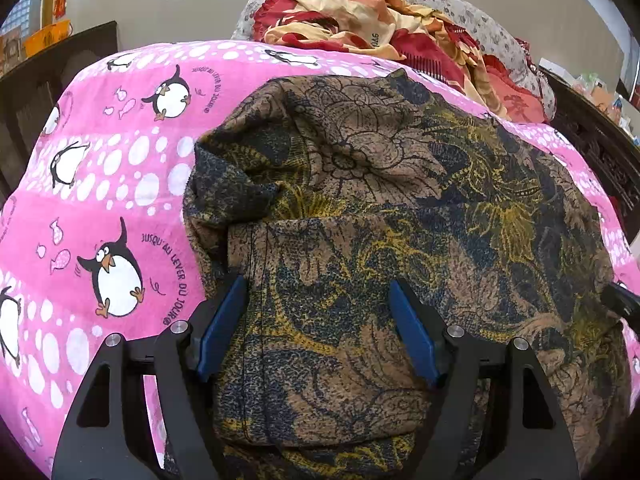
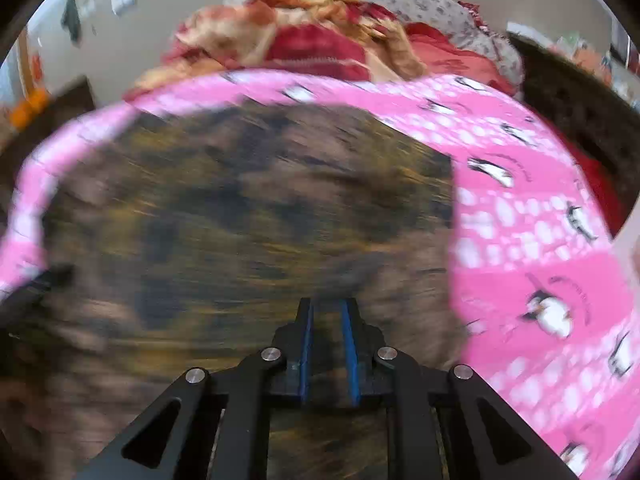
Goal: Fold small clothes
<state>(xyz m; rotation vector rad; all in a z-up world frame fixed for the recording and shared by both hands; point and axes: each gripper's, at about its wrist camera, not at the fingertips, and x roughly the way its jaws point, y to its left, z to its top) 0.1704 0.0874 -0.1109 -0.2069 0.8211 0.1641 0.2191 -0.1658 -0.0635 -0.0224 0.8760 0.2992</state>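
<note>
Garment (image 1: pixel 380 208) partly folded on the blanket (image 1: pixel 100 168), more folds to go; left gripper (image 1: pixel 320 300) spread wide, right gripper (image 2: pixel 328 312) pinching cloth, it seems.

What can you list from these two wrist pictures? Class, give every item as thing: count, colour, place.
Brown floral-print knit garment: one, brown with navy and mustard, partly folded on the blanket.
Pink penguin-print fleece blanket: one, pink with white spots, spread under the garment.
Red and cream floral fabric heap: one, red, cream, orange, behind the blanket.
Grey floral pillow: one, pale grey, behind the heap.
Dark wooden furniture: dark brown, at the right edge.
Left gripper: one, black with blue pads, open over the garment.
Right gripper: one, black with blue pads, jaws narrow over the blurred garment; grip unclear.
</note>
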